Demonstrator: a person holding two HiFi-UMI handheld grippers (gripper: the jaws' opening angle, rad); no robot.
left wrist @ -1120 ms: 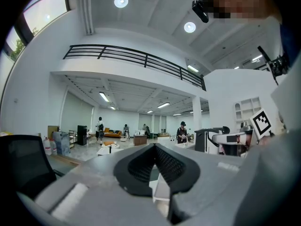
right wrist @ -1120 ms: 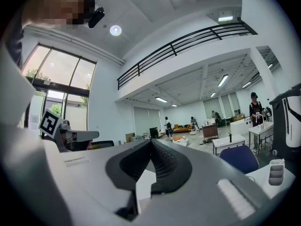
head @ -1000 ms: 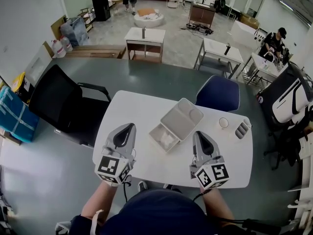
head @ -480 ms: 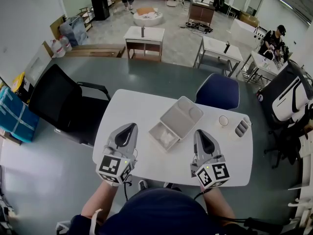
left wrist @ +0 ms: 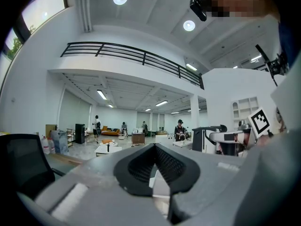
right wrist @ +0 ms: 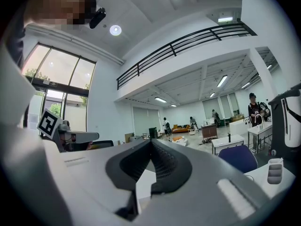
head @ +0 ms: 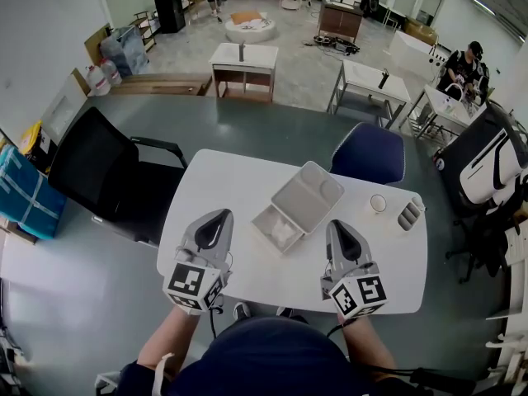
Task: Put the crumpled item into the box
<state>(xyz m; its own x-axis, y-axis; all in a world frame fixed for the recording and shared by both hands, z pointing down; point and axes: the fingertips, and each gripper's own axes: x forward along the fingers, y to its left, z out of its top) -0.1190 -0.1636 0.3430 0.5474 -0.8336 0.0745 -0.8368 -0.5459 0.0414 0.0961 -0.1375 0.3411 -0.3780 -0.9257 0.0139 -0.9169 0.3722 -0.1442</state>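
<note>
An open white box (head: 266, 221) with its lid (head: 307, 198) swung back stands in the middle of the white table (head: 223, 180). A crumpled white item (head: 283, 234) lies inside the box. My left gripper (head: 221, 214) hovers over the table's front left, short of the box, jaws closed together with nothing between them. My right gripper (head: 337, 224) is just right of the box, also shut and empty. In the left gripper view the left gripper (left wrist: 154, 145) shows its tips touching; the right gripper (right wrist: 151, 140) does the same in its own view.
A small round cup (head: 378, 204) and a grey ribbed object (head: 407, 216) sit near the table's right end. A black office chair (head: 99, 172) stands to the left, a blue chair (head: 369, 157) behind the table. Other desks and people are far off.
</note>
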